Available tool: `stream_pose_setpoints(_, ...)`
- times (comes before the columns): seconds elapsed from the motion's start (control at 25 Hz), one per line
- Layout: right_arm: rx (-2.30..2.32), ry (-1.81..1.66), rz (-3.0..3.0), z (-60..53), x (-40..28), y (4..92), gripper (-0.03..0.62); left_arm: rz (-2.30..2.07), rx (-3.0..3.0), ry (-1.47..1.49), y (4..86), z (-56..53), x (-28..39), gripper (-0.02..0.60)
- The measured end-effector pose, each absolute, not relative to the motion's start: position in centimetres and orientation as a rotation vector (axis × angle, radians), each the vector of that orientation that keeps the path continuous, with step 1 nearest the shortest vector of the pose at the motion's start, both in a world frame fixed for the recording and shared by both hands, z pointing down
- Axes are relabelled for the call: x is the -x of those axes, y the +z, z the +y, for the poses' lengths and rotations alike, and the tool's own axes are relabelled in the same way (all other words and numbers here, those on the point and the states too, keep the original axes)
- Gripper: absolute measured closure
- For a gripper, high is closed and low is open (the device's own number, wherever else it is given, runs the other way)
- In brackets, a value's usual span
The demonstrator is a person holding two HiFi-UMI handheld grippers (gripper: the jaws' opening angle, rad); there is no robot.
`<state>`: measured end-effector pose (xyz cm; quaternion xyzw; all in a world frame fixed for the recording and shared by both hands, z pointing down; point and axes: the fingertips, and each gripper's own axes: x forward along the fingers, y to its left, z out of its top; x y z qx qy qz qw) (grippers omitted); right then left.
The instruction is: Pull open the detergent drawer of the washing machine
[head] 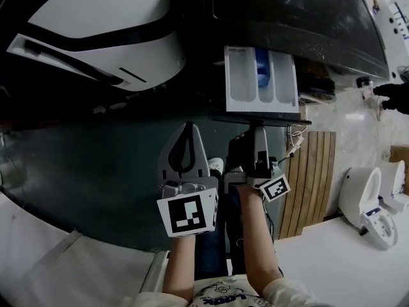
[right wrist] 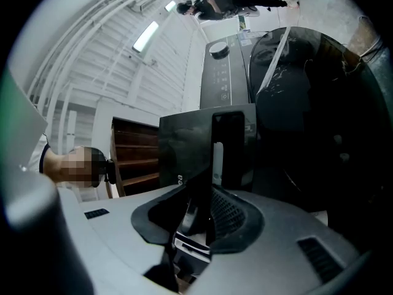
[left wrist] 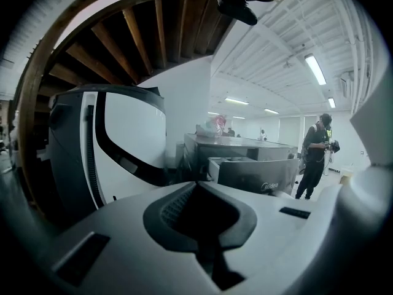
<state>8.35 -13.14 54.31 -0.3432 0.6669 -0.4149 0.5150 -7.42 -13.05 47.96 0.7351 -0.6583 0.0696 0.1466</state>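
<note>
The white detergent drawer, with a blue insert, stands pulled out of the dark washing machine. In the head view my right gripper is shut on the drawer's dark front panel. The right gripper view shows that panel standing upright between the jaws of the right gripper. To the left of the drawer my left gripper is shut and holds nothing. In its own view the left gripper points past the drawer, apart from it.
A white appliance with a black band stands to the left of the washing machine. A slatted wooden board and two white toilets are at the right. A person in dark clothes stands further off.
</note>
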Motion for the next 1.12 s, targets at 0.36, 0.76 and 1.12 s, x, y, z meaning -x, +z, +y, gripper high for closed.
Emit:
stream_pose_setpoints(0.36,0.803,-1.016,1.611,-11.9,-8.1,54.4,0.465,-1.926,-2.088,0.186,47.9,-11.6,7.9,0.568)
stream_pose_setpoints(0.76,0.811,-1.034,1.62,-11.8,-8.3,54.6,0.464,-1.918,-2.111,0.255,48.1,-10.6,7.6,0.568)
stream_pose_setpoints(1.12,0.839,-1.05,1.662,-11.6,-7.8,54.6,0.462,-1.921,-2.11,0.307,48.0,-10.3,7.8,0.568)
